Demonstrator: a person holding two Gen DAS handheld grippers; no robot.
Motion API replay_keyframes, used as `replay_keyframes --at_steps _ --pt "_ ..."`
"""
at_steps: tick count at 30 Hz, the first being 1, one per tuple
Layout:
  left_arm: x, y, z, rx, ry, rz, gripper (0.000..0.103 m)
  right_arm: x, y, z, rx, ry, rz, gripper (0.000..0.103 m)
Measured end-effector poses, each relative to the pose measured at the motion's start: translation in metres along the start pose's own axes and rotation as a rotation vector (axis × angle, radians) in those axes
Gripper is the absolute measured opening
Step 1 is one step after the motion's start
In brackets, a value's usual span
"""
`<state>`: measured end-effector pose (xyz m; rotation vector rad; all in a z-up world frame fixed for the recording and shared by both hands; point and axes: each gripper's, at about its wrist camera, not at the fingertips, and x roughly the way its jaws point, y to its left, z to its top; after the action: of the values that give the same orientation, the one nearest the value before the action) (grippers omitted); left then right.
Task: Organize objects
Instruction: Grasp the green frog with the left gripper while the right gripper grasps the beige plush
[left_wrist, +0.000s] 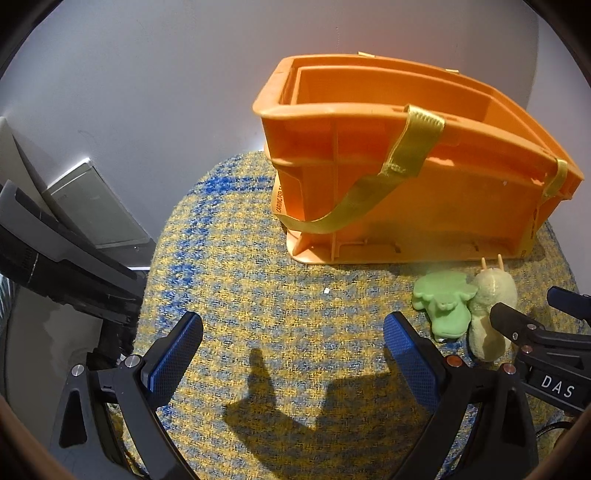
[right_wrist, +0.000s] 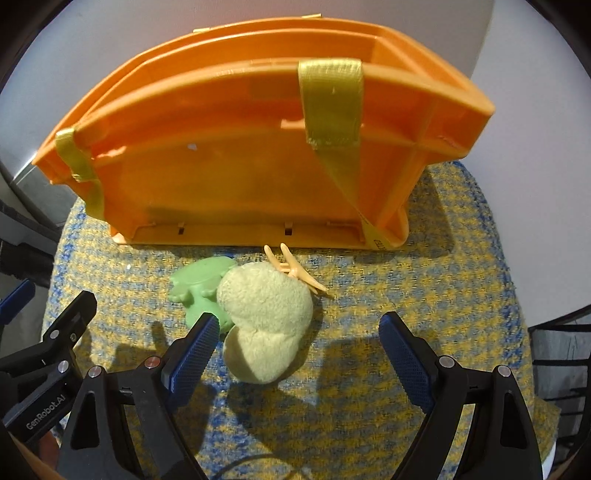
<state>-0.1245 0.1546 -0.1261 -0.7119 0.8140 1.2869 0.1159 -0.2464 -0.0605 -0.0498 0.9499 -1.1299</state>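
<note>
We count one orange bin (left_wrist: 417, 206), two soft toys and one small peach clip, all on a round surface covered in yellow-and-blue woven cloth (left_wrist: 258, 295). We take the bin as our landmark: it stands upright at the back of the cloth, close to a pale wall (left_wrist: 147, 74), with a yellow strap (left_wrist: 369, 192) draped over its near side (a second strap end shows at the far corner).

Just in front of the bin lie the green toy (right_wrist: 199, 284) and the cream plush (right_wrist: 266, 321), touching each other. The plush partly covers the green toy. The clip (right_wrist: 295, 273) lies between the plush and the bin's base, touching the plush.

Our left gripper (left_wrist: 293, 343) hovers in front of the bin's left half, its blue pads wide apart and holding nothing. Our right gripper (right_wrist: 297, 339) is also spread wide and empty. It is low in front of the bin, with the plush lying between its fingers, nearer the left one; we cannot tell whether that pad touches it.

Left of the bin, beyond the cloth's edge, we see grey and black furniture (left_wrist: 55, 251) that we cannot identify.
</note>
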Motion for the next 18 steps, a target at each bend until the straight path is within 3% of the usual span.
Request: replay_keyframes --at_steps 14,18 --pt "0.023 -0.002 -0.002 0.005 0.026 -0.001 0.099 0.028 0.003 -0.001 0.021 0.037 0.018 0.081" --pt "0.027 -0.002 -0.001 0.004 0.032 -0.006 0.099 0.028 0.005 -0.001 0.009 0.026 0.037 0.067"
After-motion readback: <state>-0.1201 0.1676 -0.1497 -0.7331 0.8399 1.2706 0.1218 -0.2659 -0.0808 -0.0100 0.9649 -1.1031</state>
